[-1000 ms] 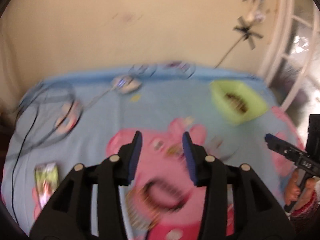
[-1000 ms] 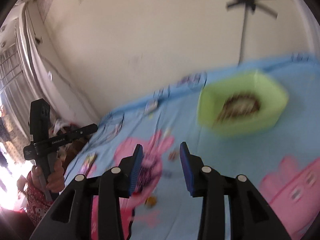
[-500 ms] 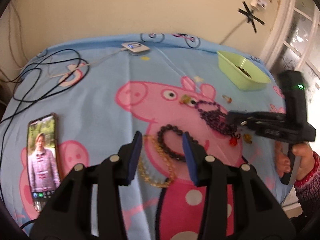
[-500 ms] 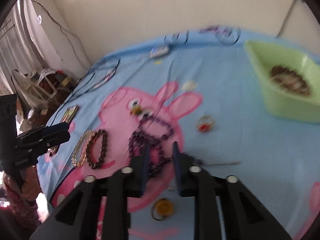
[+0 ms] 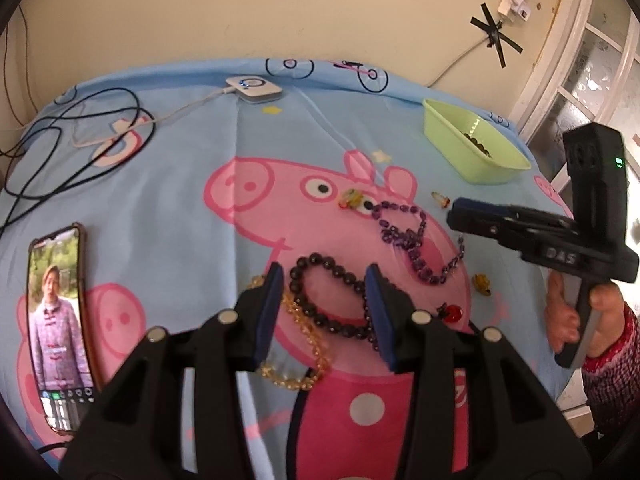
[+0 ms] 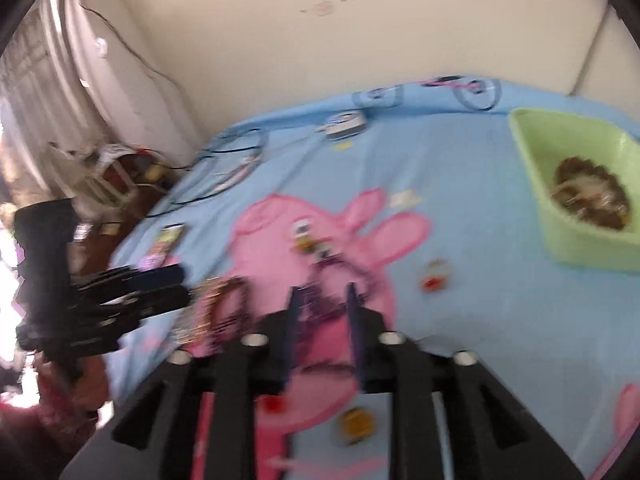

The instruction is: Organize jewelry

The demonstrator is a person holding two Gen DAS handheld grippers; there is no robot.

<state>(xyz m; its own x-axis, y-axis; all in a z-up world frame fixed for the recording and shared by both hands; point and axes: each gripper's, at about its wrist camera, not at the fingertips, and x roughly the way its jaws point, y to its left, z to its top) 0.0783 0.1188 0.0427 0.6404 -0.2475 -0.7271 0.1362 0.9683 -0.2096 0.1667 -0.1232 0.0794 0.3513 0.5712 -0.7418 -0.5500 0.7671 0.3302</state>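
A dark bead bracelet point(image 5: 344, 274) lies on the cartoon-pig cloth point(image 5: 180, 184), framed by my left gripper point(image 5: 324, 270), which hovers just above it. Its jaws are opening and touch nothing. An amber bracelet point(image 5: 316, 344) overlaps the dark one on the left. A purple necklace point(image 5: 400, 235) lies further right. My right gripper point(image 6: 322, 289) hangs over that blurred necklace point(image 6: 320, 270). Its jaws are opening too, and the pads are off the beads. The green tray point(image 6: 532, 168) at the right holds a brown bracelet point(image 6: 588, 196).
A phone point(image 5: 56, 320) lies at the cloth's left edge, with a white charger point(image 5: 254, 88) and black cables point(image 5: 72, 148) behind it. Small rings and charms point(image 5: 352, 198) dot the cloth near the necklace. A hand point(image 5: 568, 320) holds the right gripper point(image 5: 454, 214).
My left gripper sank closer to the bracelets. My right gripper swung from the green tray to the purple necklace; its jaws narrowed, then spread again.
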